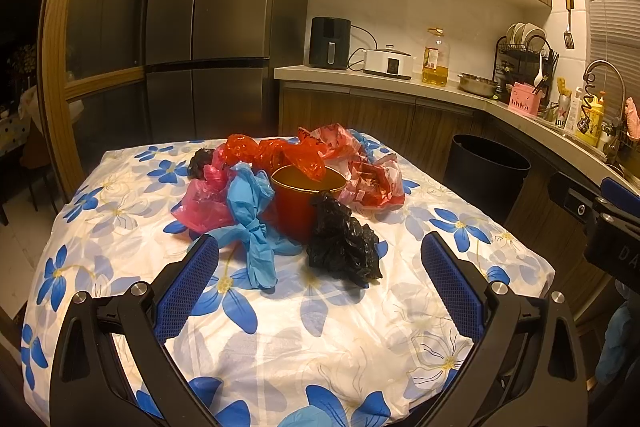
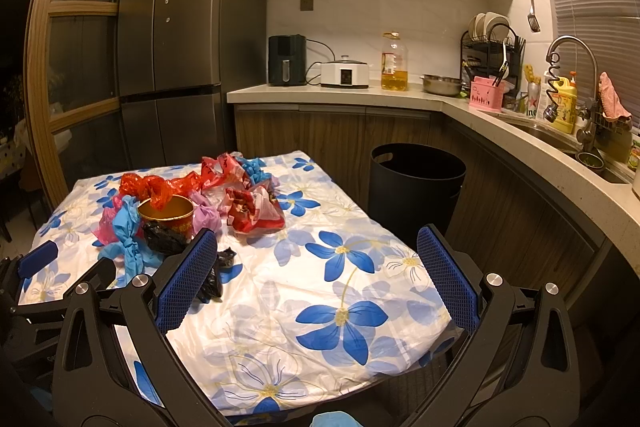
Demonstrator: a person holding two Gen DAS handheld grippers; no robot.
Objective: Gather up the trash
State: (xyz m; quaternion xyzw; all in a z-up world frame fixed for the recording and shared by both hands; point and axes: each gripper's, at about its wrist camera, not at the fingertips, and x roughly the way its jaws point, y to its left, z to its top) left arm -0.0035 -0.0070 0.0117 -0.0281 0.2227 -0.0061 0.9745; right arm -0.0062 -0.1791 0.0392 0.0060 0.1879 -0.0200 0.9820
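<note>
Trash bags [image 1: 288, 195] (crumpled) around red cup [image 1: 306, 201]

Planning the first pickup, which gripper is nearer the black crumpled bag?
Left. The left gripper faces the black crumpled bag between its open jaws; the right gripper sits further right.

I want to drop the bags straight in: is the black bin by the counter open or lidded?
Open. The black bin shows a bare rim and dark hollow interior, with no lid on it; whether anything lies inside cannot be told.
</note>
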